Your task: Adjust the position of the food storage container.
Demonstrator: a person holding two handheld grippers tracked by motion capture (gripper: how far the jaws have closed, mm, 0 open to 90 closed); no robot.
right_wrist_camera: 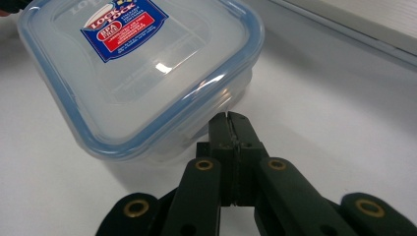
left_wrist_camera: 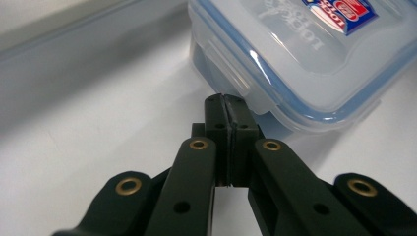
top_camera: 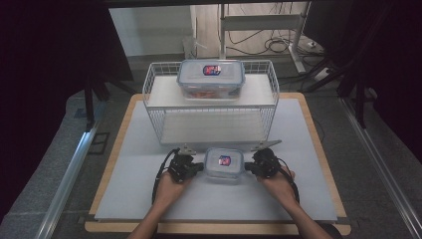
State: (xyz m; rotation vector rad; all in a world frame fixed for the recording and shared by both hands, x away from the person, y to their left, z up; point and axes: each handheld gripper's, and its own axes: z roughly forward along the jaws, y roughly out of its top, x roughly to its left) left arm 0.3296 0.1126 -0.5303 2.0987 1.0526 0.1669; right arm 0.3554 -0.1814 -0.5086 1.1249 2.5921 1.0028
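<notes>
Between the two claws on the bench [top_camera: 149, 189] sits a small lidded container [top_camera: 224, 165]. The left claw [top_camera: 200, 168] is pinched fully together, empty, its tips at the container's side latch [left_wrist_camera: 236, 73]. The right claw [top_camera: 247, 168] is likewise closed on nothing, tips just under the lid's rim on the opposite side.

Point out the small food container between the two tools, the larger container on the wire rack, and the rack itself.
small food container [top_camera: 224, 164], high view, on its lid.
larger container [top_camera: 212, 77], high view, on its lid.
wire rack [top_camera: 155, 107], high view, on its left side wall.
</notes>
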